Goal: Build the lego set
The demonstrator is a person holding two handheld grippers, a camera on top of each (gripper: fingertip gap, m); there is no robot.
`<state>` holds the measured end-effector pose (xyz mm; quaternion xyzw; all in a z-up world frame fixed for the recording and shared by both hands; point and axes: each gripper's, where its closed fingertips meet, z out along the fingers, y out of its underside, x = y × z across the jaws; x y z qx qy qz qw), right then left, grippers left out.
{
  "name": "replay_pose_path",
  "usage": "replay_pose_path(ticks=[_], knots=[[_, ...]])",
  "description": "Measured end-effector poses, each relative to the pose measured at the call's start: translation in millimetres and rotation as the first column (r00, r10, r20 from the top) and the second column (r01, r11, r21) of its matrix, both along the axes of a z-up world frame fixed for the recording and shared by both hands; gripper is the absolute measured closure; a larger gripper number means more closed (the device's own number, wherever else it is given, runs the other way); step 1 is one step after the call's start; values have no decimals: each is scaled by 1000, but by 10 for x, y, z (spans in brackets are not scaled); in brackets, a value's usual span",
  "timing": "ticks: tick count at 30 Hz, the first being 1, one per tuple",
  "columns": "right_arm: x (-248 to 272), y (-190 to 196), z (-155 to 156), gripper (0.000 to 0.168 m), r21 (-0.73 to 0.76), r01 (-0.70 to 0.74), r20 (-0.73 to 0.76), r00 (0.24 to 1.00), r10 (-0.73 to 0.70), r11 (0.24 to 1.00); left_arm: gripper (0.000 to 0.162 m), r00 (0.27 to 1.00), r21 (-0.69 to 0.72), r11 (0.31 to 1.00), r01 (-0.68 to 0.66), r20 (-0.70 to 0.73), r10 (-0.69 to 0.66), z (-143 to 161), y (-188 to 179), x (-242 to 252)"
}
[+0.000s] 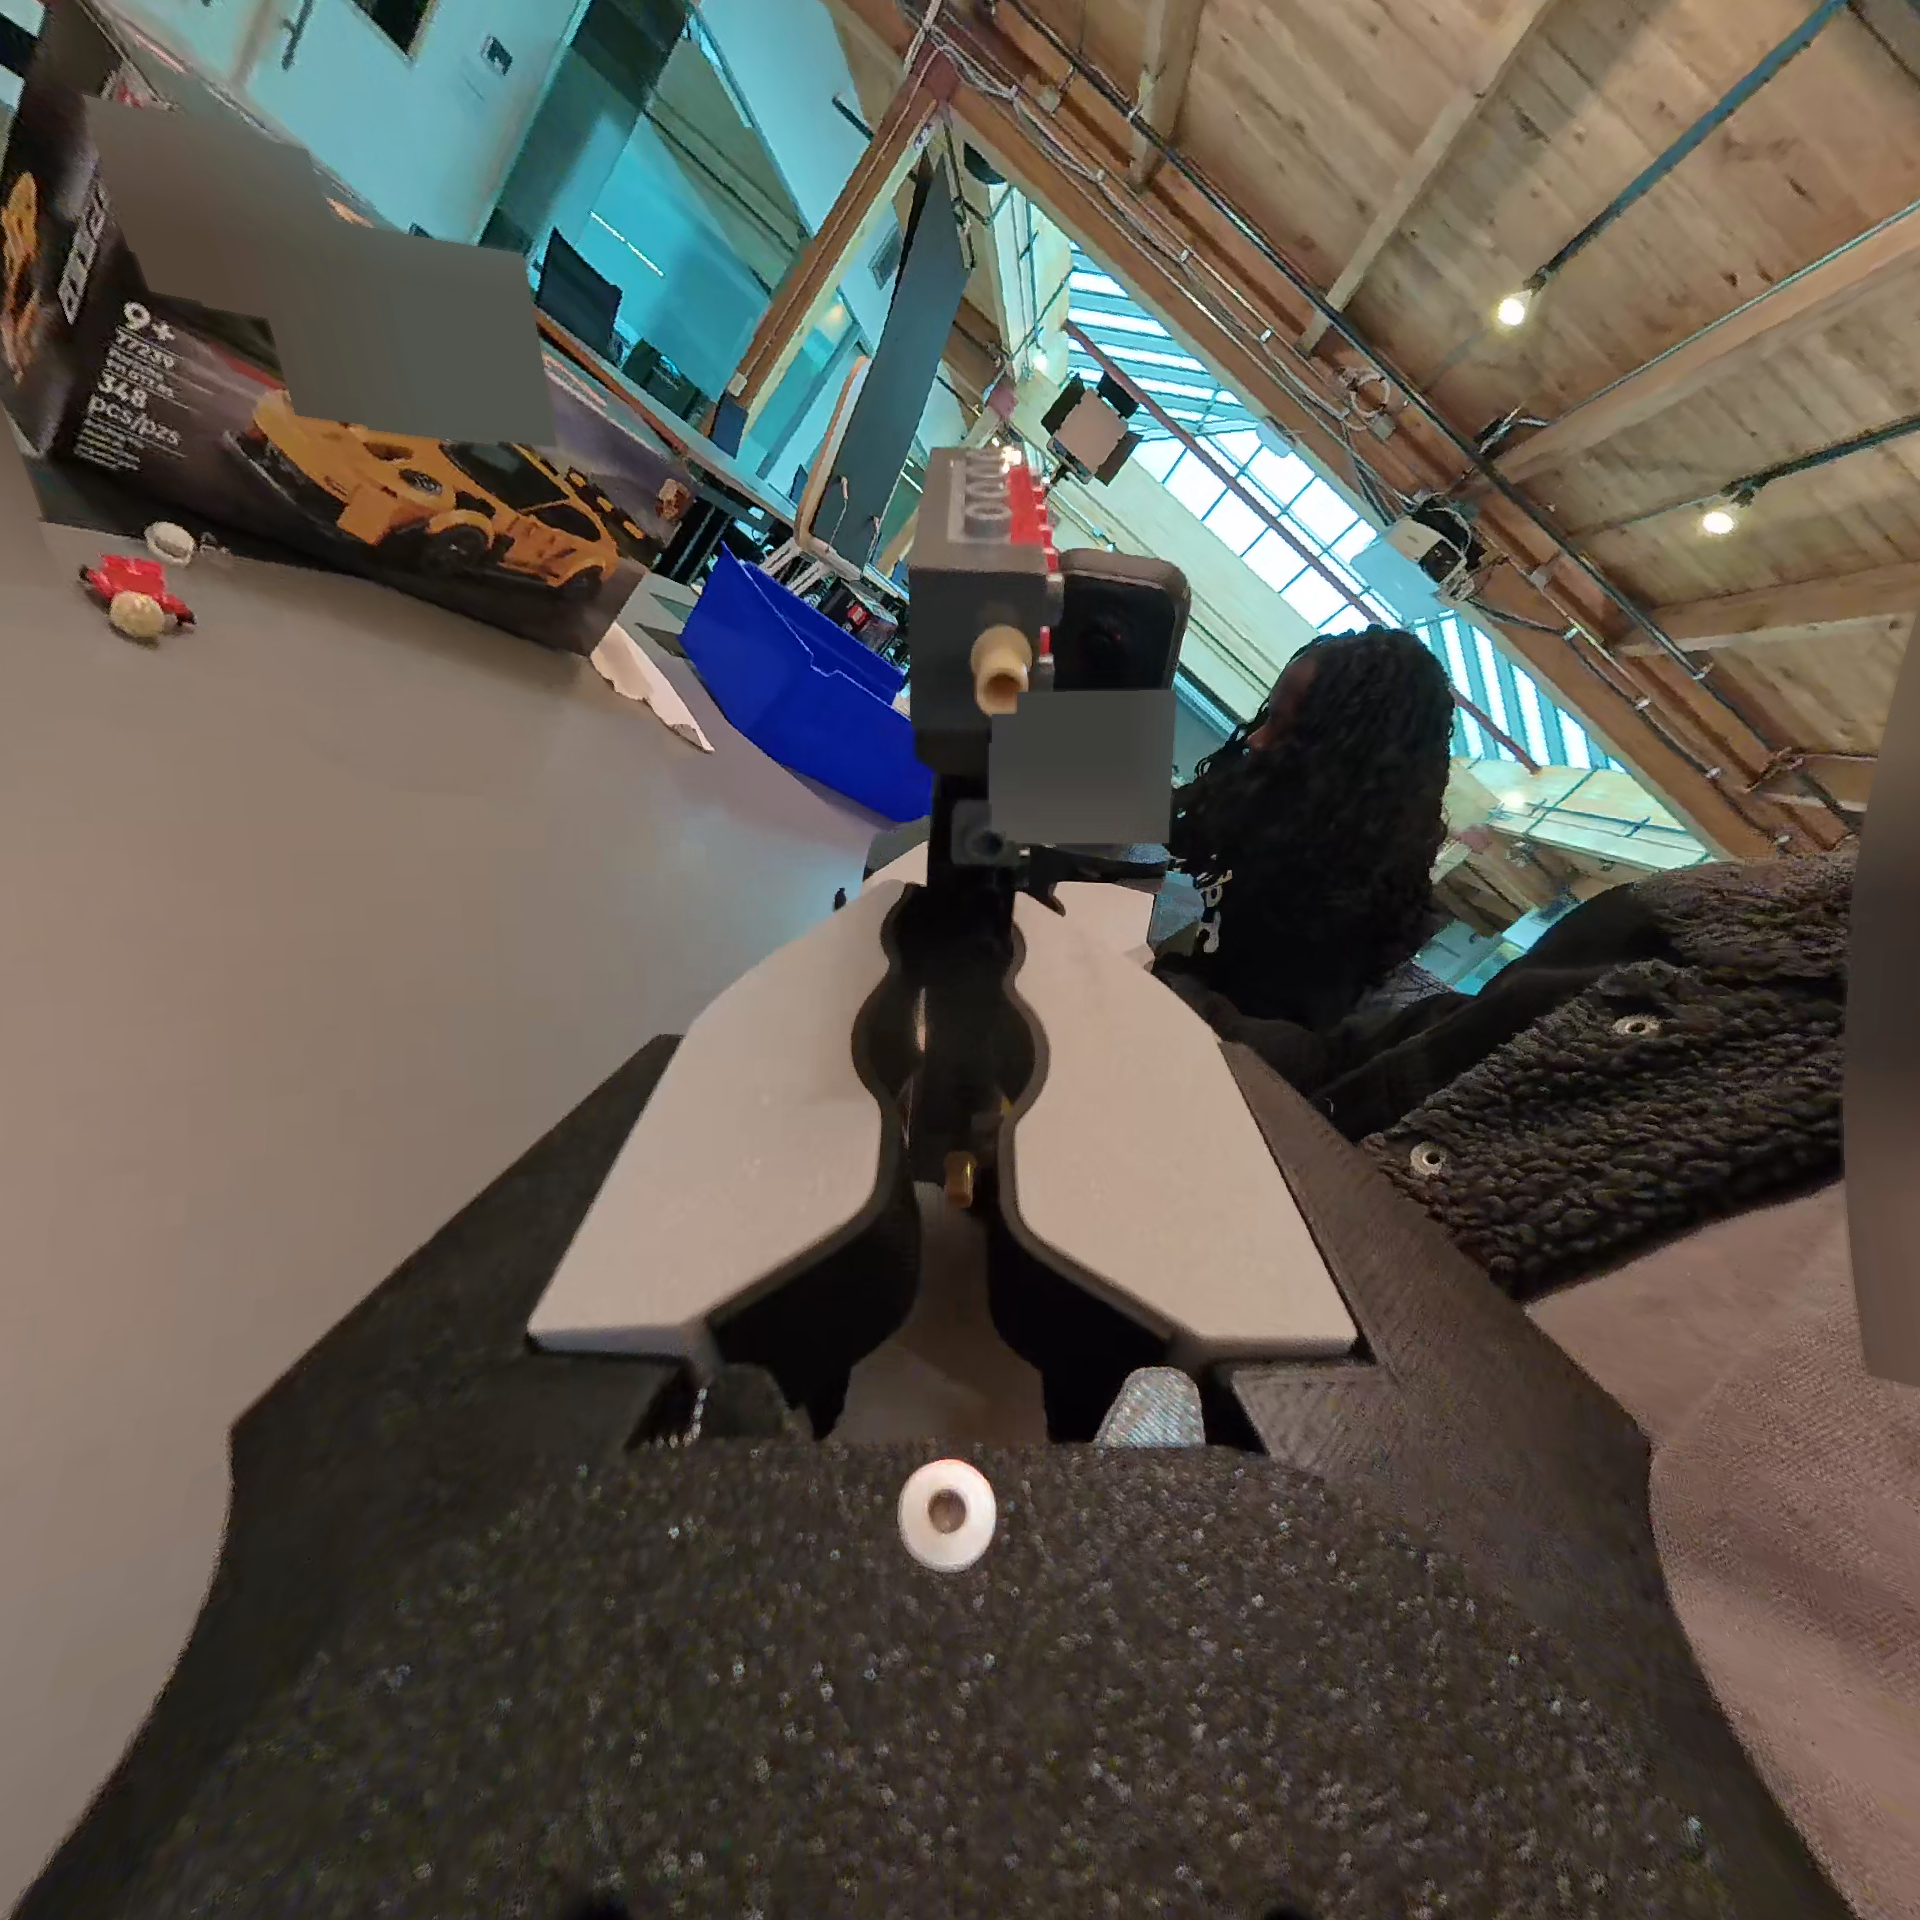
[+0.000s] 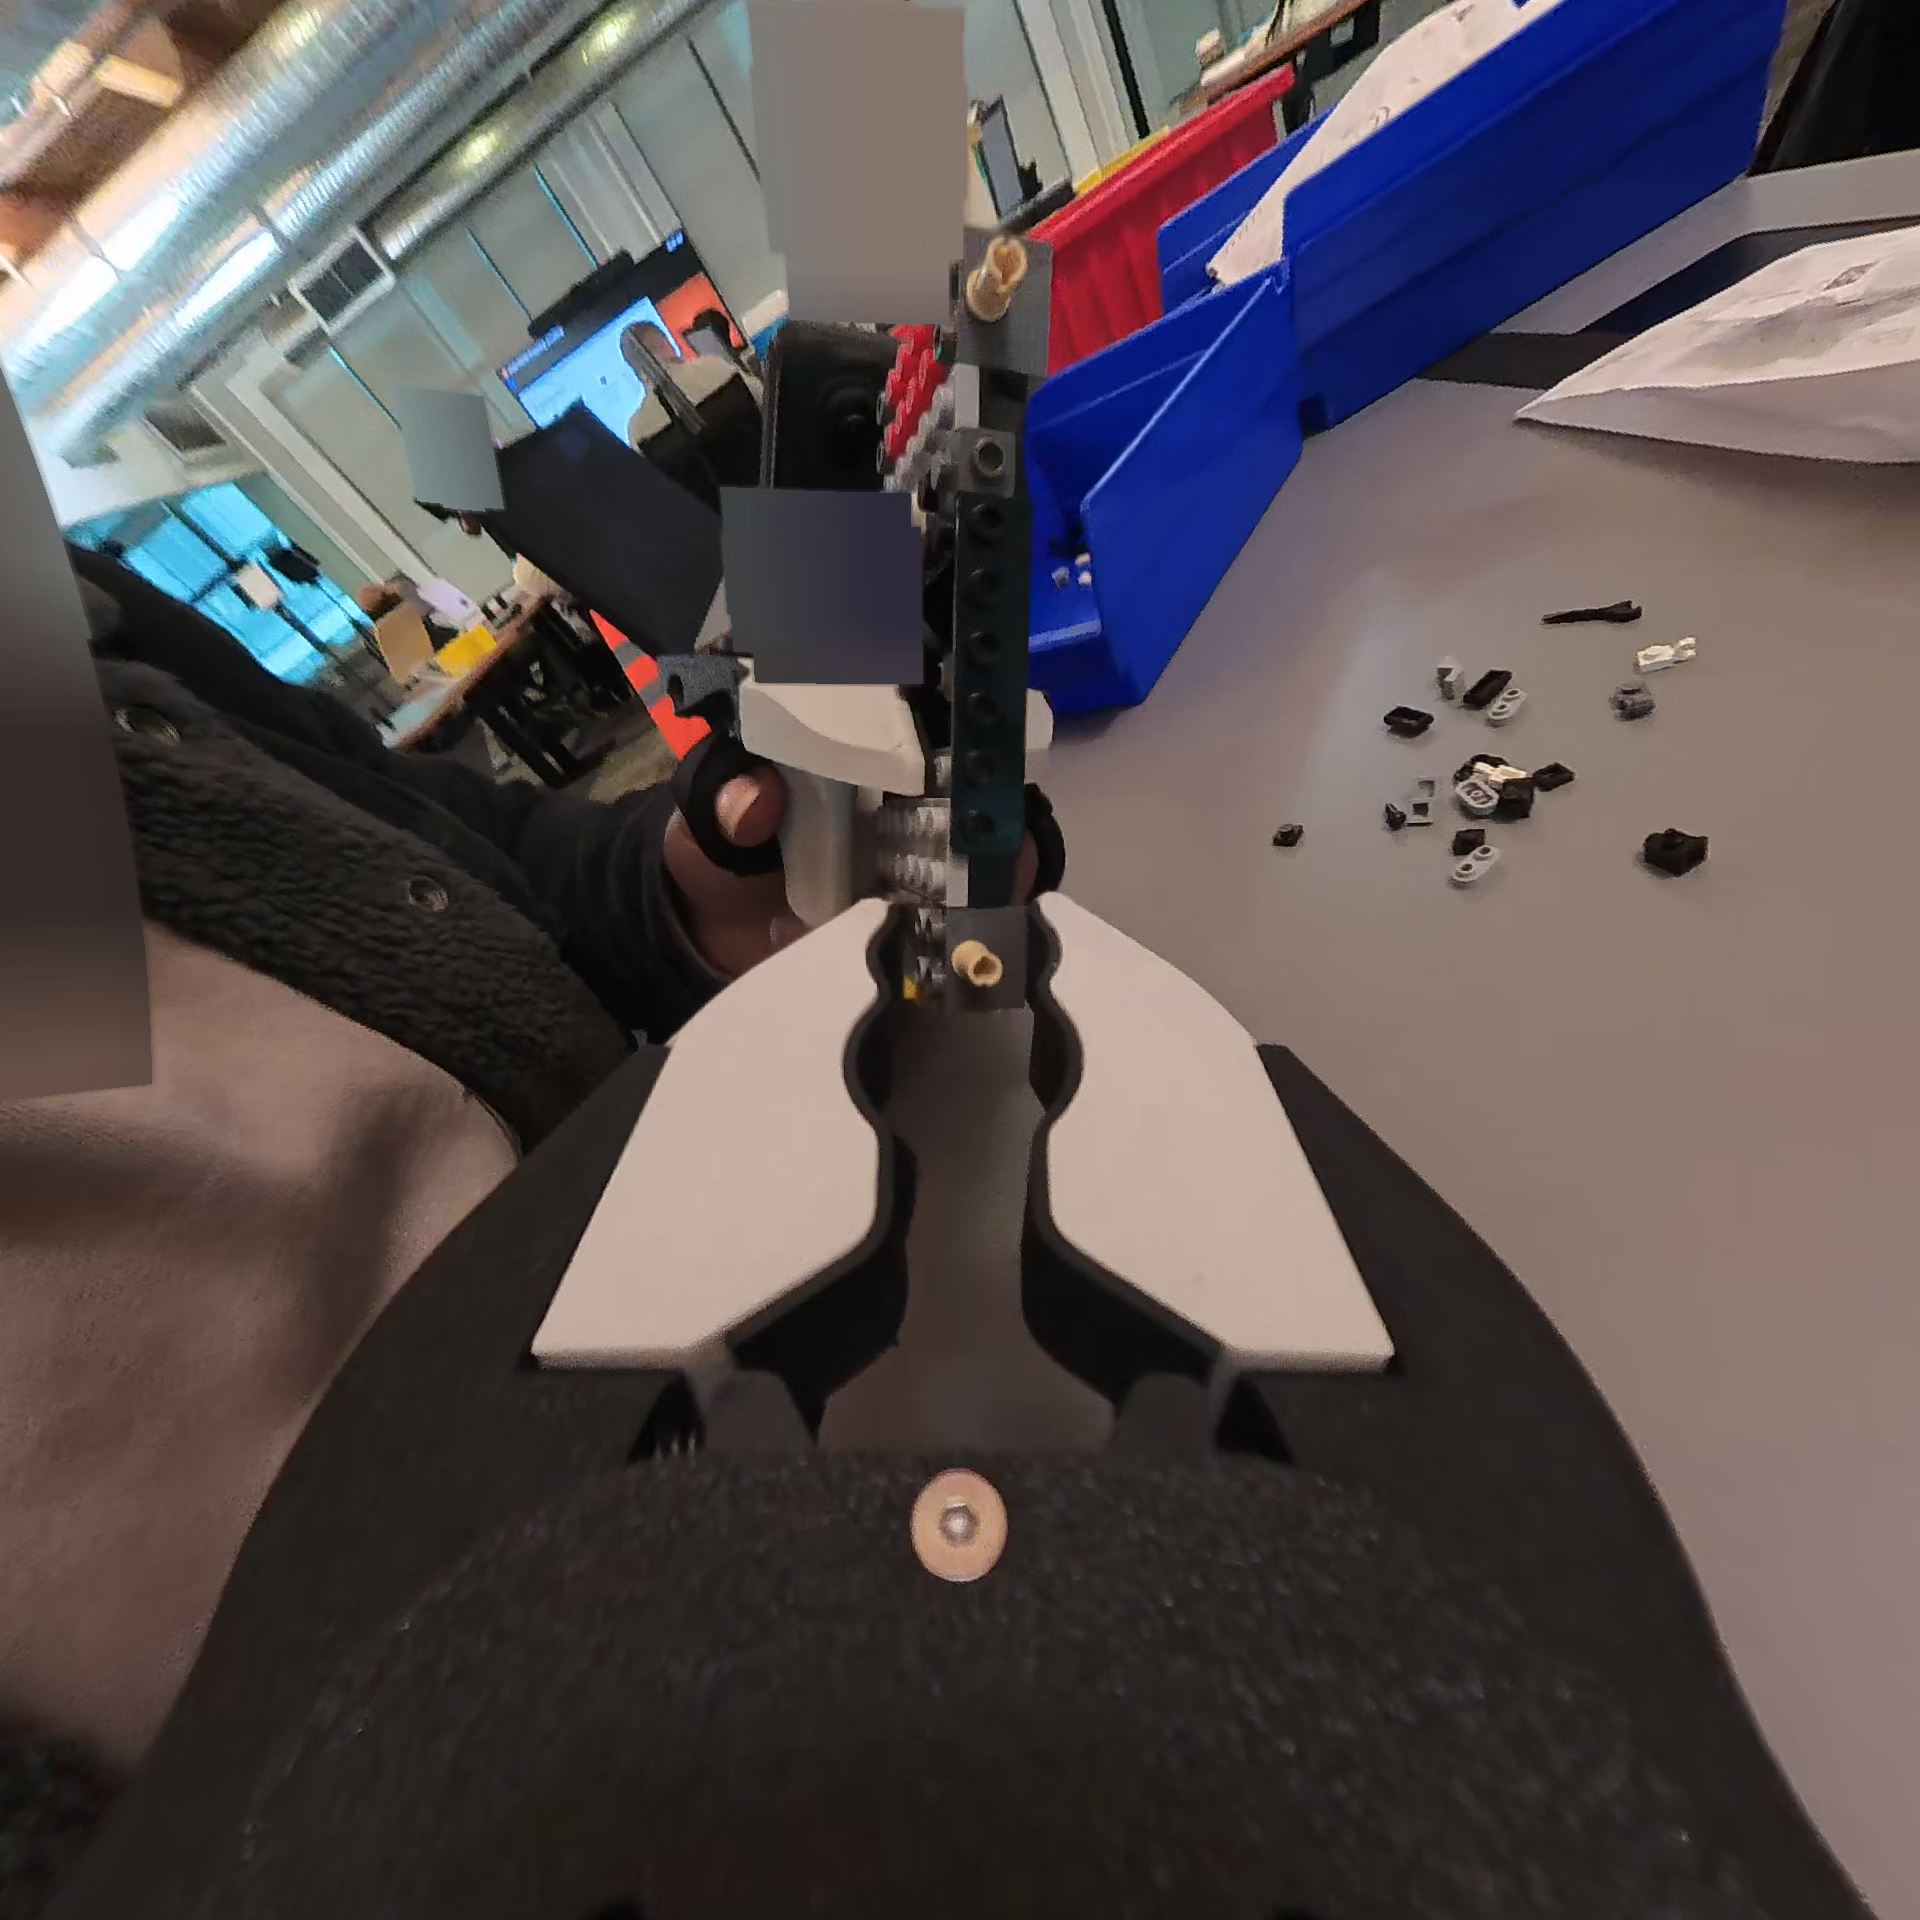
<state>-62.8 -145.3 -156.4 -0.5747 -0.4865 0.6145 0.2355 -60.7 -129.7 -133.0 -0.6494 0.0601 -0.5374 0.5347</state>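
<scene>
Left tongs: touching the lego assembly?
Touching. Left wrist view shows the left tongs closed on the lego assembly, its dark stem pinched between both pads with no gap.

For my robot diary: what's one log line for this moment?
left tool: shut on lego build | right tool: shut on its other end | loose pieces: on table

The lego assembly (image 1: 961, 1039) is largely hidden between the left gripper's fingers (image 1: 769, 1101). Far right, the small loose pieces (image 2: 1486, 769) are too tiny to identify.
</scene>
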Motion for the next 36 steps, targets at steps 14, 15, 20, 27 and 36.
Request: replay_pose_path(ticks=[14,15,20,27,36], knots=[[-13,36,6,149,81,23,41,999,-27,996,150,998,33,998,-56,-39,57,44,4,-6],[-20,40,9,150,84,31,41,999,-34,996,150,997,39,997,-63,-43,65,49,7,-10],[-39,43,34,152,68,42,44,998,-45,997,150,996,50,996,-75,-44,77,68,16,-35],[-64,45,51,147,80,51,28,998,-54,995,151,996,51,995,-81,-31,83,80,26,-62],[-105,54,64,146,80,67,14,998,-68,995,151,992,70,991,-114,-45,117,110,31,-83]])
